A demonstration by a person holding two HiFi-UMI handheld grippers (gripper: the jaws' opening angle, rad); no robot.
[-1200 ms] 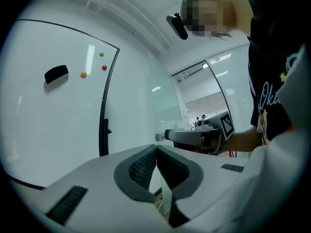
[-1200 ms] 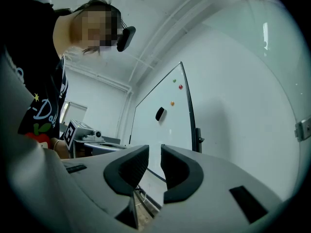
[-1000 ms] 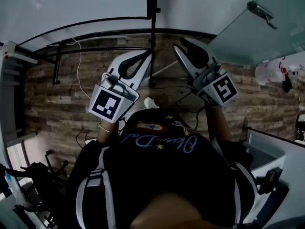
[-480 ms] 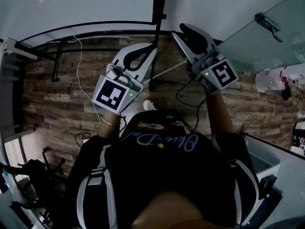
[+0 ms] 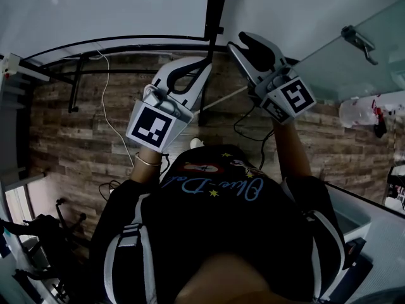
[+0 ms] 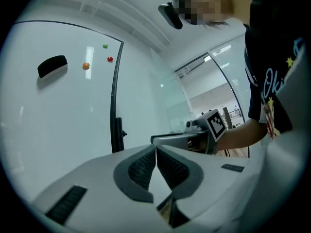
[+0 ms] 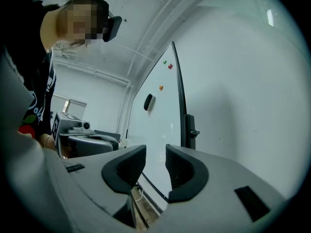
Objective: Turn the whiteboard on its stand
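The whiteboard (image 5: 114,11) is a big white panel in a black frame, across the top of the head view. Its black stand post (image 5: 215,11) rises between my two grippers. My left gripper (image 5: 204,65) is shut with its tips close by the post, nothing between the pads (image 6: 143,166). In the left gripper view the board (image 6: 58,110) carries a black eraser (image 6: 52,66) and small magnets (image 6: 85,66). My right gripper (image 5: 243,41) is just right of the post; its jaws have just been opening. In the right gripper view, that gripper (image 7: 155,161) shows a bare gap, with the board's edge (image 7: 177,96) beyond.
A glass door with a metal handle (image 5: 361,40) stands at the right. The stand's black base bars (image 5: 76,84) and a white cable (image 5: 104,100) lie on the wooden floor. A white desk edge (image 5: 373,233) is at the lower right.
Both grippers have moved toward the whiteboard, and the left one has shifted right, up to the stand post. The right jaws stand a little wider.
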